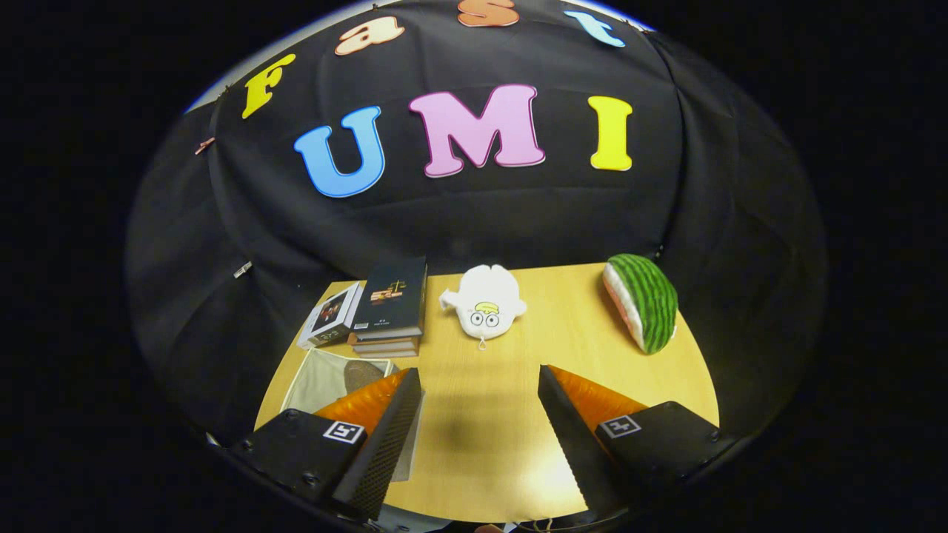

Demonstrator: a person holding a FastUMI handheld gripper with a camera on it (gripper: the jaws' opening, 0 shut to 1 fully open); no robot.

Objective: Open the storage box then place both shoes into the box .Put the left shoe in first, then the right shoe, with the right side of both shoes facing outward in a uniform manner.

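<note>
The box (pixel 326 377) sits low on the table (pixel 481 444), just past the left finger, which hides part of it. Something brown lies in or behind it; it may be a shoe, but I cannot tell. I also cannot tell if the lid is on or off.

The gripper (pixel 480 414) hangs above the table with its fingers wide apart, holding nothing. It points at bare wood, not at the box.

What could go wrong? The box is off to the side and half hidden, so a reach could miss it or bump its edge. The stack of books (pixel 389 307) stands just behind the box and could get knocked. The white plush toy (pixel 485 303) and the watermelon toy (pixel 643 302) lie further back, well clear.
</note>
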